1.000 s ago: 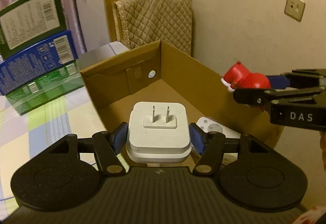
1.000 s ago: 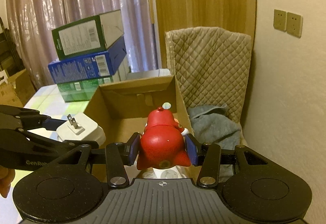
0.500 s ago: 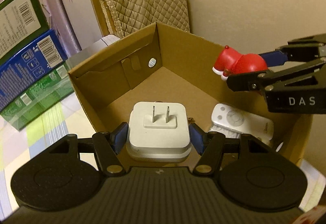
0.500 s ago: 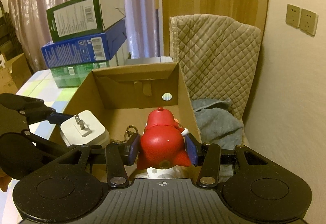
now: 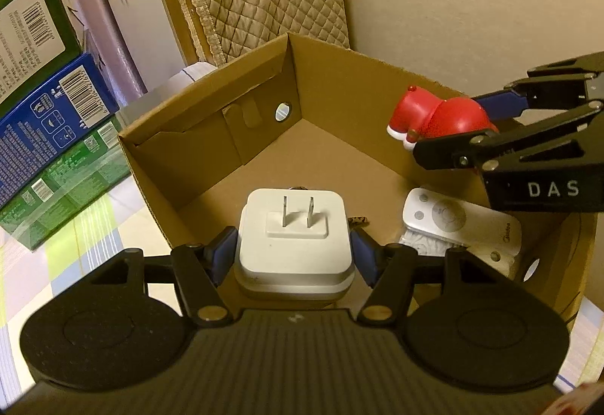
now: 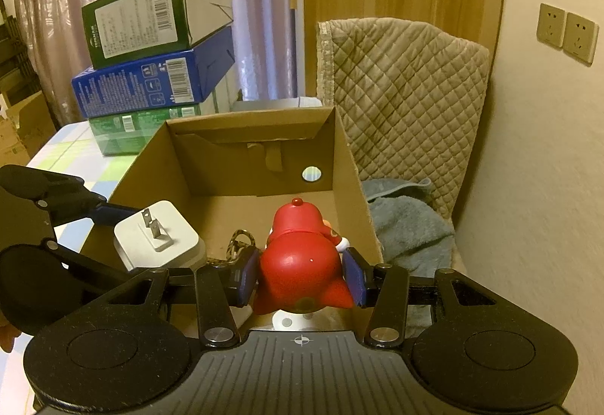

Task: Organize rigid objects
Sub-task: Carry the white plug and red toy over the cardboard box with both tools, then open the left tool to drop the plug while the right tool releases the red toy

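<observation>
Left tool: I have the left tool (image 5: 294, 256) pinching the white plug (image 5: 292, 245) by its sides, blue pads tight against it, prongs pointing up and away from me.
Plug position: I see it held over the near left part of the open box (image 5: 339, 75), above the box floor, not resting on it.
Right tool: my right tool (image 6: 300, 279) is pinching the red figure (image 6: 300, 264), one pad on each flank, its capped head pointing toward the far wall of the box.
Figure position: from the left wrist I see it held above the right side of the box, over the remote (image 5: 453, 219).
Box contents: the white remote lies flat on the floor at the near right corner; a bit of braided cord (image 6: 238, 245) shows between the plug and the figure.
Box location: I see it standing on the checked counter (image 5: 75, 237), a stack of green and blue cartons (image 6: 151, 68) just to its left.
Behind: a quilted chair (image 6: 407, 94) stands past the far right corner with a grey towel (image 6: 407, 226) on its seat.
</observation>
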`<state>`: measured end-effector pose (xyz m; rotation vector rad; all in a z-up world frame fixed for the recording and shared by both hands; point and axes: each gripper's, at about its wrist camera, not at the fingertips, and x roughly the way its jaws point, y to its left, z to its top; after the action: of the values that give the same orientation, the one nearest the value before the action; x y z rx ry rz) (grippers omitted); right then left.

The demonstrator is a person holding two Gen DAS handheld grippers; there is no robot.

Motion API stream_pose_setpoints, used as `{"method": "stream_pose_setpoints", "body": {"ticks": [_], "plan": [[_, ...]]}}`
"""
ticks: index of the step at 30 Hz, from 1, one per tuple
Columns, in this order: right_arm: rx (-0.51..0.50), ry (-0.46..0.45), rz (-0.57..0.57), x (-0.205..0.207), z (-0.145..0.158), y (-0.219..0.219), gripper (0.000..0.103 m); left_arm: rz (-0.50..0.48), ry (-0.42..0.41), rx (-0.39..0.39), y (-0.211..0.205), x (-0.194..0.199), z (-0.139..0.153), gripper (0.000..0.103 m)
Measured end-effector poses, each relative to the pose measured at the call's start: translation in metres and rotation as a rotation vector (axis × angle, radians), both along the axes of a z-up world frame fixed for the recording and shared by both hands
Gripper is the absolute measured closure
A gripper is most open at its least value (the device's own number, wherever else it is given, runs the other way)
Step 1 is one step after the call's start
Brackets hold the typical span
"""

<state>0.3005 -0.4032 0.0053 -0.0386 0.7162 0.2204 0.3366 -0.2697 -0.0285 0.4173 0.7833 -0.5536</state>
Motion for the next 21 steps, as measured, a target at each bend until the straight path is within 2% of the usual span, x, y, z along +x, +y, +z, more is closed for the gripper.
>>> {"method": "stream_pose_setpoints", "body": {"ticks": [13,21], "plan": [[0.004,0.0,0.0,0.007,-0.002,0.005,0.058,0.024,-0.007,-0.016,0.004,0.01,0.001,0.043],[0.014,0.003,-0.008,0.009,-0.001,0.007,0.058,0.072,-0.008,-0.077,0.02,0.012,0.012,0.043]]}}
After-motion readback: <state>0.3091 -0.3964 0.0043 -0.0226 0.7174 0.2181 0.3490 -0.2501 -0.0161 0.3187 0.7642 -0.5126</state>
